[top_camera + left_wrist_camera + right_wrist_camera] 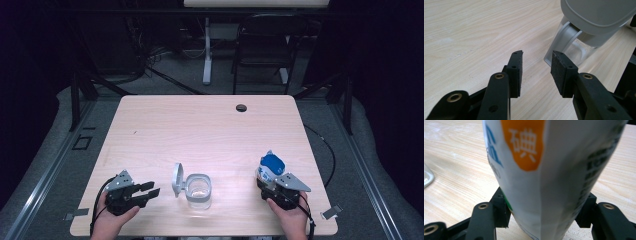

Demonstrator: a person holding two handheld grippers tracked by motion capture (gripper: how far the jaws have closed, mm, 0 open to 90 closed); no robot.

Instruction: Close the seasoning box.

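Between right gripper (pixel 541 220) jaws: bag (pixel 549 170), clamped | left gripper (pixel 536 72) jaws empty

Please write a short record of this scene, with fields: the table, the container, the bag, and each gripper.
table: light wood, small dark hole near far edge
container: clear jar, near front edge, grey lid flipped open
bag: white bag with blue top, upright, orange patch in the right gripper view
left gripper: open, nothing between jaws, pointing at the jar
right gripper: jaws pressing the bag's sides
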